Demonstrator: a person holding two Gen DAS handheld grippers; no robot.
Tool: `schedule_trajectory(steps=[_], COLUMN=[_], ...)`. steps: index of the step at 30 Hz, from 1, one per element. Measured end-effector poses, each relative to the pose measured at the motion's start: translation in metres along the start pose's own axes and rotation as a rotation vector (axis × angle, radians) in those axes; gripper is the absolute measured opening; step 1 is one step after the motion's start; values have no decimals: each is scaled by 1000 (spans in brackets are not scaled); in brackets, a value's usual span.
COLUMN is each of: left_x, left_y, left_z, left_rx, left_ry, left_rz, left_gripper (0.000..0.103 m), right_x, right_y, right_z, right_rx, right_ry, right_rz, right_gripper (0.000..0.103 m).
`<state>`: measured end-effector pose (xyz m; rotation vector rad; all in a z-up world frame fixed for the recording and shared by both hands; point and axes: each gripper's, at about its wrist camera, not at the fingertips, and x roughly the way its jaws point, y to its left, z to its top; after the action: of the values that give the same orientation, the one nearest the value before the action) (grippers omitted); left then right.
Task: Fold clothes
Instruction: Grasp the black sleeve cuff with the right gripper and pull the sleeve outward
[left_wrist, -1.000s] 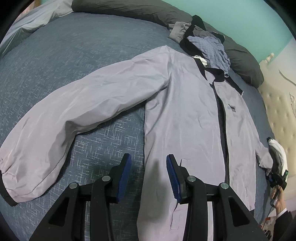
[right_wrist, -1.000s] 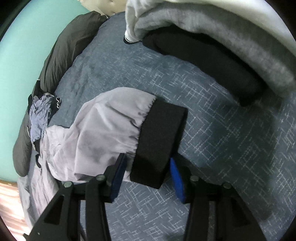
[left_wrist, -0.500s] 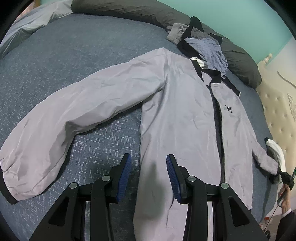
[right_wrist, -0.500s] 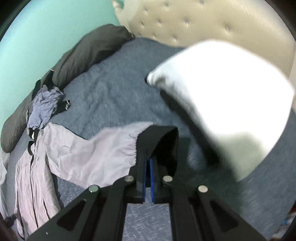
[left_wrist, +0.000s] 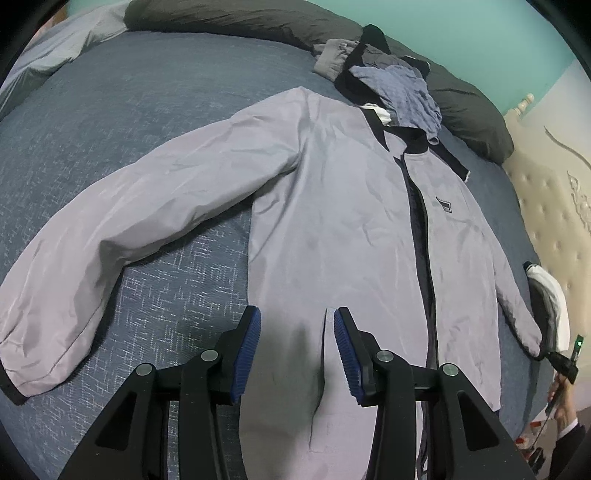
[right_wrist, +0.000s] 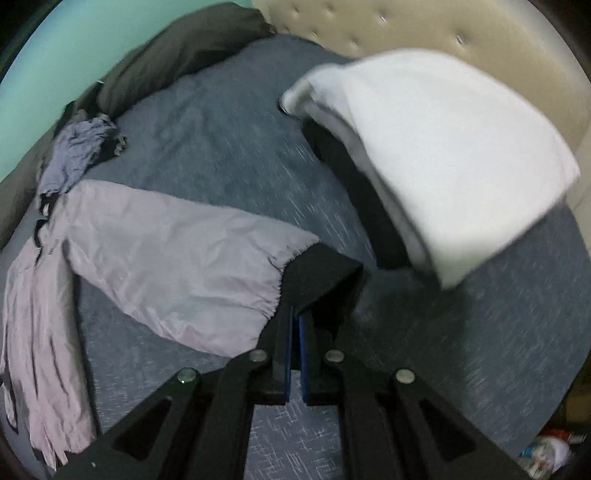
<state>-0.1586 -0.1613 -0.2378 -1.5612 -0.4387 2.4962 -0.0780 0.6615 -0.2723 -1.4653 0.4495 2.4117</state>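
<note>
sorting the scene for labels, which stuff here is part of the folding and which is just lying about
In the job:
grey jacket
its black cuff, pinched by the right hand-held gripper
left hand-held gripper, open over the hem

Lying about:
crumpled clothes pile
folded white stack
dark pillows

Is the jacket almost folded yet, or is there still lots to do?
Only just started. Done: the grey jacket lies spread flat on the bed, both sleeves out. In hand: the right gripper is shut on the black cuff of one sleeve. The left gripper hangs open above the hem. Left: no fold is made, and the pile of clothes by the collar waits.
</note>
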Motion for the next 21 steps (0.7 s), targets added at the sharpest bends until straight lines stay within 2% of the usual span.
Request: schedule_trajectory(steps=[4, 8, 11, 12, 13, 20, 21], left_x=[0, 0, 1, 2, 3, 3, 2], left_y=[-3, -7, -9, -9, -10, -12, -11], left_z=[0, 0, 0, -1, -1, -4, -3], left_rx=[11, 21, 26, 25, 24, 34, 33], left_ry=[2, 5, 7, 9, 10, 16, 15], left_rz=[3, 7, 6, 5, 4, 1, 3], left_gripper=[46, 46, 46, 46, 46, 46, 46], right_x=[11, 9, 6, 7, 9, 25, 25], right_y=[-16, -27, -37, -40, -43, -32, -30], right_z=[-7, -11, -15, -16, -17, -18, -18], right_rx=[76, 137, 195, 229, 256, 247, 242], right_ry=[13, 3, -16, -12, -8, 9, 5], right_rz=[8, 47, 98, 128, 137, 150, 151], right_gripper=[5, 14, 34, 51, 57, 57, 52])
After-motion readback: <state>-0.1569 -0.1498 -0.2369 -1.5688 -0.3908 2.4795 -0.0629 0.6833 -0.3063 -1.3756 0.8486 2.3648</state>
